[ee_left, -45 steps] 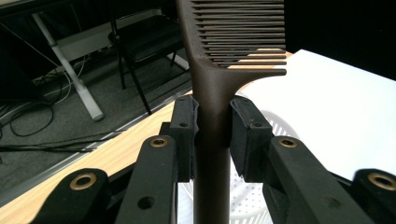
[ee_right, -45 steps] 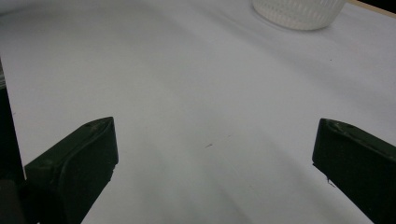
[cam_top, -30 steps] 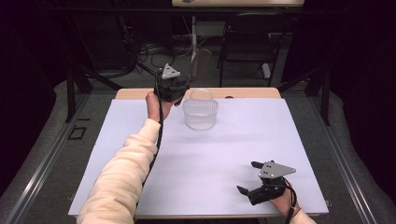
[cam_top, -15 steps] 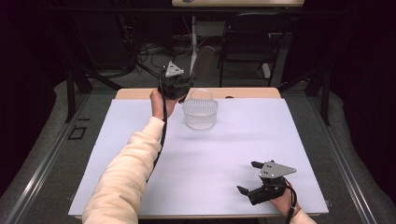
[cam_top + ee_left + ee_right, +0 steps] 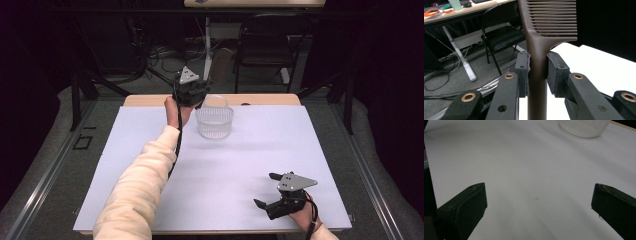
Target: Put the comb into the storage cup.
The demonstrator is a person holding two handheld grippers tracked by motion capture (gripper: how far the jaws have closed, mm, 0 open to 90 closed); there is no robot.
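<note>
A dark brown comb [image 5: 537,47] stands upright between the pads of my left gripper [image 5: 537,67], which is shut on its handle; the teeth spread out above the pads. In the high view, that left gripper [image 5: 192,94] is held up at the far edge of the table, just left of a clear ribbed plastic bowl [image 5: 214,122]. My right gripper [image 5: 265,190] rests low at the near right of the white sheet, jaws wide apart with nothing between them. In the right gripper view, the bowl [image 5: 584,126] sits far ahead of the right gripper [image 5: 539,195].
A white sheet [image 5: 150,150] covers the table, with a strip of wood [image 5: 270,99] showing along its far edge. Behind the table stand a black folding chair [image 5: 272,45] and a desk leg with cables on the floor.
My left gripper, with the comb, has drifted slightly to the right, closer to the bowl. The right gripper has stayed where it was.
</note>
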